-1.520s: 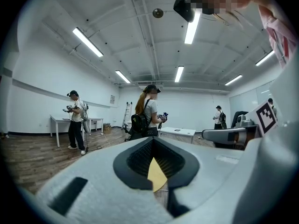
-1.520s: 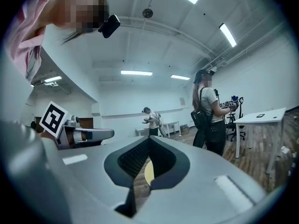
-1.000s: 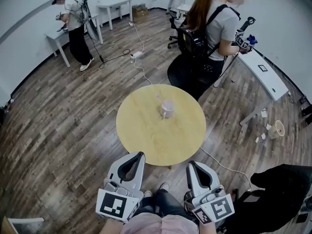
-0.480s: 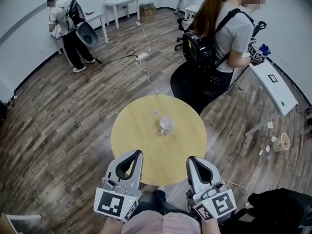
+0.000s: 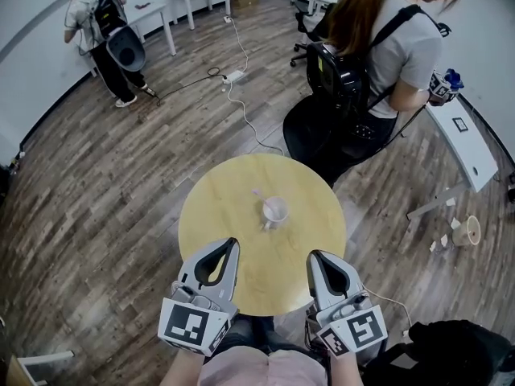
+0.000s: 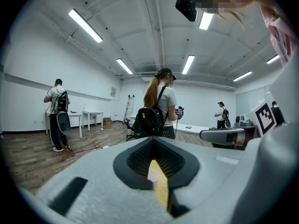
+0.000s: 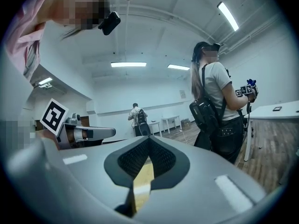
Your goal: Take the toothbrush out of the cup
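Note:
A pale cup (image 5: 274, 211) stands near the middle of the round yellow table (image 5: 225, 207), with a thin pinkish toothbrush (image 5: 259, 195) leaning out of it to the left. My left gripper (image 5: 232, 242) hangs over the table's near edge, short of the cup, its jaws meeting at the tips with nothing held. Just right of it, my right gripper (image 5: 311, 255) is also shut and empty. In the left gripper view the left gripper (image 6: 153, 139) frames a strip of tabletop and the small cup (image 6: 153, 176). The right gripper (image 7: 149, 137) points level across the table.
A person with a black backpack (image 5: 378, 63) stands just beyond the table, by a white desk (image 5: 471, 143). Another person (image 5: 100, 30) is at the far left wall. A cable (image 5: 241, 111) runs over the wood floor. A dark bag (image 5: 459, 352) lies at lower right.
Both grippers have moved forward together, from short of the table to over its near edge. The cup is closer to them. Both jaws stayed shut.

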The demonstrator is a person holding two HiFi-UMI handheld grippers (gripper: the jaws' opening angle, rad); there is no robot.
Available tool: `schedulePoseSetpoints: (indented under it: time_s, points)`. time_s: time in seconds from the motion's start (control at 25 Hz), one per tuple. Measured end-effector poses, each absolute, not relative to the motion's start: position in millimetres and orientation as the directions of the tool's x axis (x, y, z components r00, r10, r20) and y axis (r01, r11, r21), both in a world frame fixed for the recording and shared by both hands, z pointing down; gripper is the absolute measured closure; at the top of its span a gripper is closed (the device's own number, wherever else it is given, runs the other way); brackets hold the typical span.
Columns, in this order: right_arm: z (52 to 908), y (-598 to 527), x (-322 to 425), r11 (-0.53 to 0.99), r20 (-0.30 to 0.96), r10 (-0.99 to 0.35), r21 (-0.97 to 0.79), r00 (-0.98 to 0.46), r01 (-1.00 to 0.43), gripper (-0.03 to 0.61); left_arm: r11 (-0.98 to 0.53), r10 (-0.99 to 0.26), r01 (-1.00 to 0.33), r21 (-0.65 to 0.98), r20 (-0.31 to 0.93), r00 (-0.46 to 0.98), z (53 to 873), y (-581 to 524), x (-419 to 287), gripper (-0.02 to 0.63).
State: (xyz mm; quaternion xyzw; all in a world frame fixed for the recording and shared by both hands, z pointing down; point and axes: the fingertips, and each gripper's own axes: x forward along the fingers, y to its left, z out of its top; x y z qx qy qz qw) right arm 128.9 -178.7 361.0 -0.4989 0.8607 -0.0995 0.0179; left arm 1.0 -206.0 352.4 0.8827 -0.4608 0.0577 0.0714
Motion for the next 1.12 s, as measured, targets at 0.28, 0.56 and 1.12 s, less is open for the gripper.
schedulePoseSetpoints:
  time_s: [0.28, 0.56, 1.12]
  points:
    - [405, -246, 114, 0.500, 0.142, -0.844, -0.142, -0.518, -0.854, 0.574, -0.547, -0.799, -0.831, 0.099, 0.235, 0.554, 403, -256, -2, 0.617]
    - [493, -307, 81, 0.542, 0.344, -0.763, -0.121, -0.547, -0.832, 0.485, -0.540, -0.765, -0.825, 0.167, 0.311, 0.564, 460, -286, -7, 0.617]
    - [597, -380, 48, 0.585, 0.557, -0.650, -0.066, -0.516, -0.808, 0.472, -0.626, -0.747, -0.770, 0.126, 0.185, 0.638, 505, -331, 7, 0.617]
